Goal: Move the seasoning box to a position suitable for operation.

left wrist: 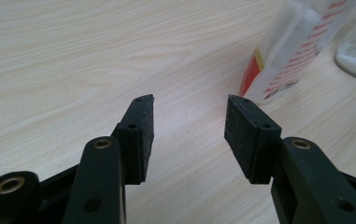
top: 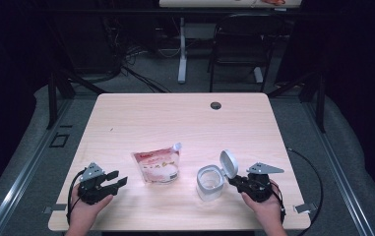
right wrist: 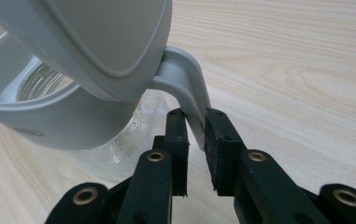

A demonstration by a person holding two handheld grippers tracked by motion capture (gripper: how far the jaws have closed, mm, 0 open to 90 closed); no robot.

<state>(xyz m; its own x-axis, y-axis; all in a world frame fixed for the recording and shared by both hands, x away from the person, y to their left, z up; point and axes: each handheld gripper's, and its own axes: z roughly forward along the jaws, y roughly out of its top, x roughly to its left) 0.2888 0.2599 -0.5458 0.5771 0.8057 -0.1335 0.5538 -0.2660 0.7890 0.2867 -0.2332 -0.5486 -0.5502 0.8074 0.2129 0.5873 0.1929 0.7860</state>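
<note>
Pinching the jar's white handle (right wrist: 192,100) with the right tool (right wrist: 195,122) — rigid, light, glass jar (top: 210,182) breakable; left tool (left wrist: 189,112) spread, idling near the soft pouch (top: 158,165).

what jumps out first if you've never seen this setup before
Near the table's front edge stands a clear jar with its white flip lid swung open, and the right gripper is clamped on the lid's handle. Just left of the jar lies a white and red pouch with a spout at its corner. At far left the left gripper rests with its jaws wide open and nothing between them.
</note>
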